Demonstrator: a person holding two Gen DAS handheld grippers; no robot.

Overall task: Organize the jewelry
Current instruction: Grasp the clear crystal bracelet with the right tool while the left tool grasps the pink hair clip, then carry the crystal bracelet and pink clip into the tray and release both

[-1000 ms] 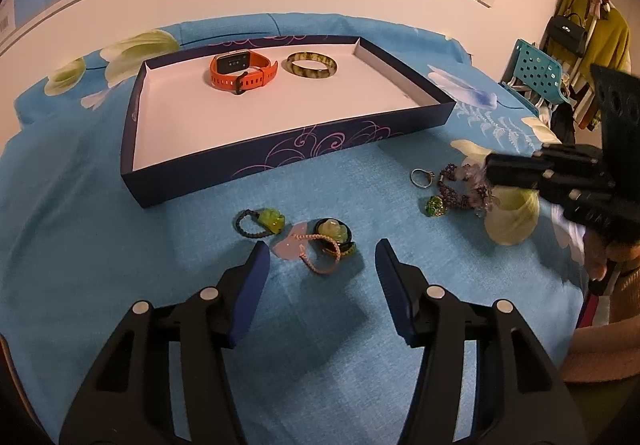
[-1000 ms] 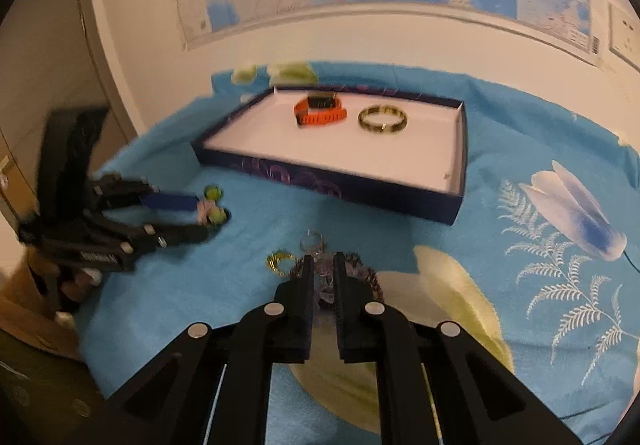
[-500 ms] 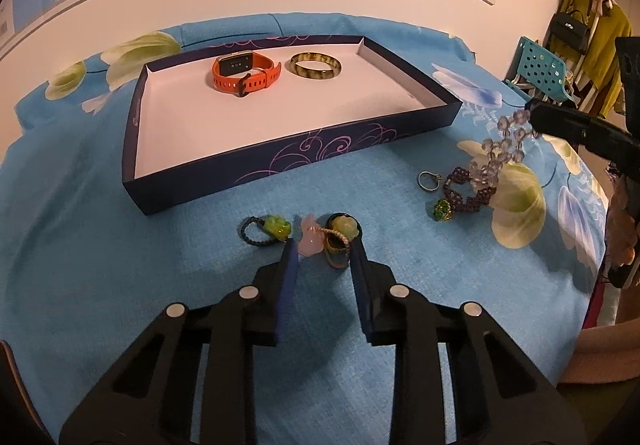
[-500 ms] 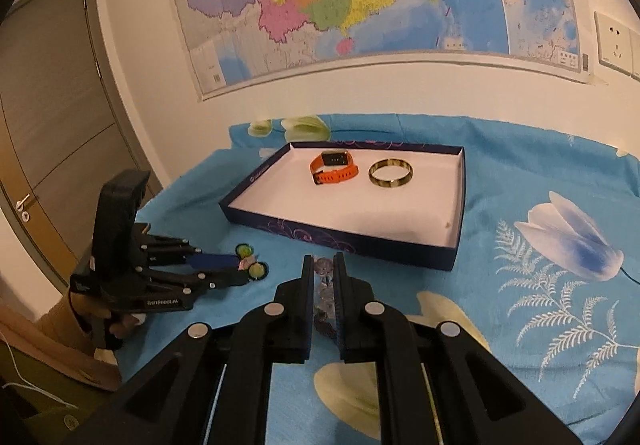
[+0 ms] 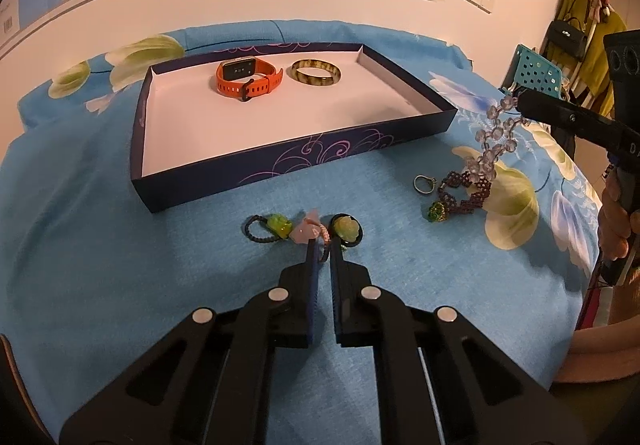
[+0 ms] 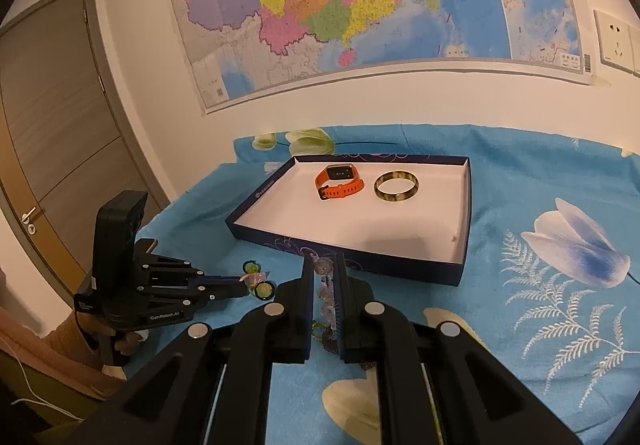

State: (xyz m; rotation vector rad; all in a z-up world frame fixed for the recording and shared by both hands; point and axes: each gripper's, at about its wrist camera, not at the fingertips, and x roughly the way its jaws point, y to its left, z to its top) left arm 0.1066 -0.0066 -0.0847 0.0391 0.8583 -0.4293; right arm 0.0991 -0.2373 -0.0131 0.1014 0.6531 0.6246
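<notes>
A dark blue tray holds an orange watch and a green-gold bangle. My left gripper is shut on a pink braided cord with a pink stone, low on the blue cloth between two hair ties with green charms. My right gripper is shut on a clear bead bracelet, which hangs above the cloth right of the tray.
A silver ring, a dark beaded bracelet and a green stone ring lie on the cloth under the hanging beads. A wall with a map stands behind the table. A door is at the left.
My left gripper has shut on the pink cord. My right gripper has lifted the clear bead bracelet up off the cloth.
</notes>
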